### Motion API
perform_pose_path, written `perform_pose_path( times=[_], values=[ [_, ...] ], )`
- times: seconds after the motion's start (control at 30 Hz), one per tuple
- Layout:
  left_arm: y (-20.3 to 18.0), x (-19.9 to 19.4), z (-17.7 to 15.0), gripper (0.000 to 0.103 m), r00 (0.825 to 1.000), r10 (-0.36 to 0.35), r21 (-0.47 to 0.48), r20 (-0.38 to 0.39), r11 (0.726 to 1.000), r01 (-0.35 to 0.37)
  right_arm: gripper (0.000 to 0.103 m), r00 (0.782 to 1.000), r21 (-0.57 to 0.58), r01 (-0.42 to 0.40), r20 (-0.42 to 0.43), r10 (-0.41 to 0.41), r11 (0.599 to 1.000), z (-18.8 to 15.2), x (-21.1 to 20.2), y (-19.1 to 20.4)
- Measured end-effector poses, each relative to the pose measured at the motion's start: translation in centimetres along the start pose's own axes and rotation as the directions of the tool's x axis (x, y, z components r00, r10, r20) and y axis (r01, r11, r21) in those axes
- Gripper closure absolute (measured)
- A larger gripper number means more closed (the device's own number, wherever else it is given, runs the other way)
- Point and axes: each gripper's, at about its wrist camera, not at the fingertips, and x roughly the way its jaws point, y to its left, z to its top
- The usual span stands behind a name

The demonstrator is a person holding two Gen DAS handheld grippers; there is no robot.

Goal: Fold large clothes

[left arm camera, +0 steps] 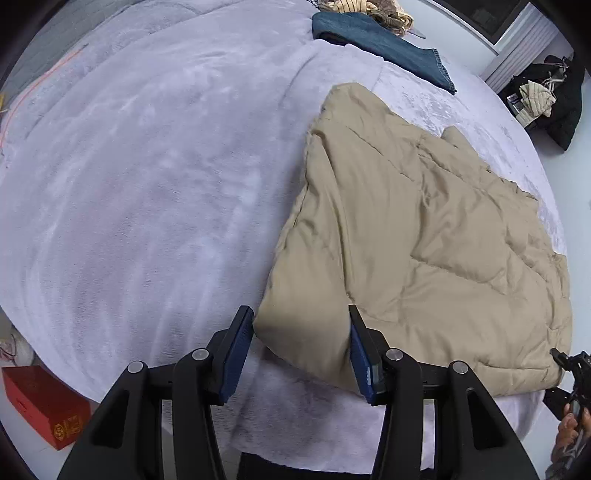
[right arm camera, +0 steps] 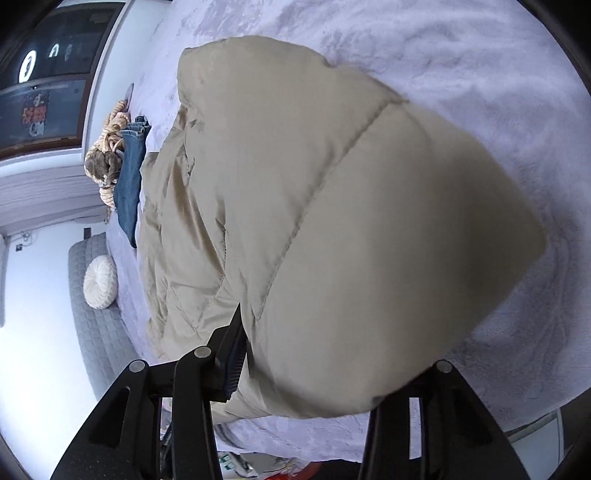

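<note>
A large beige quilted jacket [left arm camera: 424, 236] lies partly folded on a pale lavender plush bed cover [left arm camera: 147, 177]. My left gripper [left arm camera: 301, 354] is open, its blue-padded fingers [left arm camera: 236, 350] either side of the jacket's near corner, just above the cover. In the right wrist view the jacket [right arm camera: 351, 221] fills the frame, a puffy fold draped over my right gripper [right arm camera: 314, 354]. Only its left finger [right arm camera: 234, 354] shows, against the fabric; the right finger is hidden under the cloth. The right gripper's body also shows at the left wrist view's lower right edge [left arm camera: 569, 373].
Blue jeans [left arm camera: 380, 48] and a striped knit heap [left arm camera: 365, 9] lie at the bed's far end. A red box [left arm camera: 44, 406] sits on the floor at left. A dark bag with clothes [left arm camera: 554, 96] is at far right. A round cream cushion [right arm camera: 99, 282] rests on a grey bench.
</note>
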Motion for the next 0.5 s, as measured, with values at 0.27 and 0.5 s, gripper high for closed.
perform_pose_path(
  times=[0.27, 0.5],
  values=[
    [0.9, 1.8, 0.4, 0.052, 0.996, 0.075, 0.049, -0.043, 0.996, -0.073, 0.055, 0.983, 0.041, 0.160, 0.086, -0.163, 0.986, -0.1, -1.6, -0.5],
    [-0.3, -0.5, -0.5, 0.052, 0.997, 0.055, 0.122, -0.059, 0.991, -0.047, 0.052, 0.971, -0.075, 0.227, 0.094, -0.219, 0.971, -5.4, -2.9, 0.2]
  ],
)
